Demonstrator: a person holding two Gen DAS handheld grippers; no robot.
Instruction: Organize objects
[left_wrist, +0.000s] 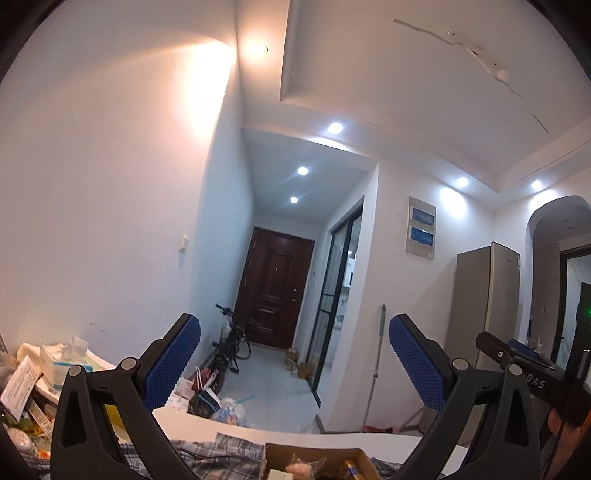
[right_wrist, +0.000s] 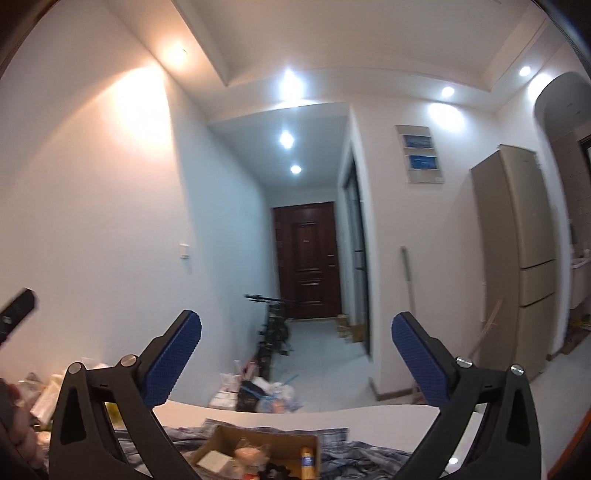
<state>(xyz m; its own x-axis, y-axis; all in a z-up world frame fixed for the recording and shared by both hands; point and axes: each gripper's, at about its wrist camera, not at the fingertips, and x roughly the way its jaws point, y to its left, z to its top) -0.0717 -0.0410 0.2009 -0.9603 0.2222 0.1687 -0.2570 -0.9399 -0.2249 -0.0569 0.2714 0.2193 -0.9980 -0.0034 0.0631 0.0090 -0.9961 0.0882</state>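
**A:** Where are your 2 grippers, and what are they holding?

**B:** Nothing. Your left gripper (left_wrist: 294, 363) and right gripper (right_wrist: 296, 363) both have their blue pads spread fully apart, with only the hallway showing between them. You hold them raised and roughly level, above the white table (right_wrist: 369, 417), which I judge to be a pause clear of the work.

**A:** And the things being organized?

**B:** They sit in an open cardboard box (right_wrist: 221, 437) low in both views, resting on a plaid cloth (right_wrist: 343, 458) on the table. Inside are a wrapped pinkish item, a white card and a yellow bottle (right_wrist: 307, 459).

**A:** Which way does the bottle point?

**B:** Its long axis runs away from you, cap toward the far rim (it may be leaning against the box wall; I cannot tell). More clutter (left_wrist: 44, 369) is piled at the table's left end.
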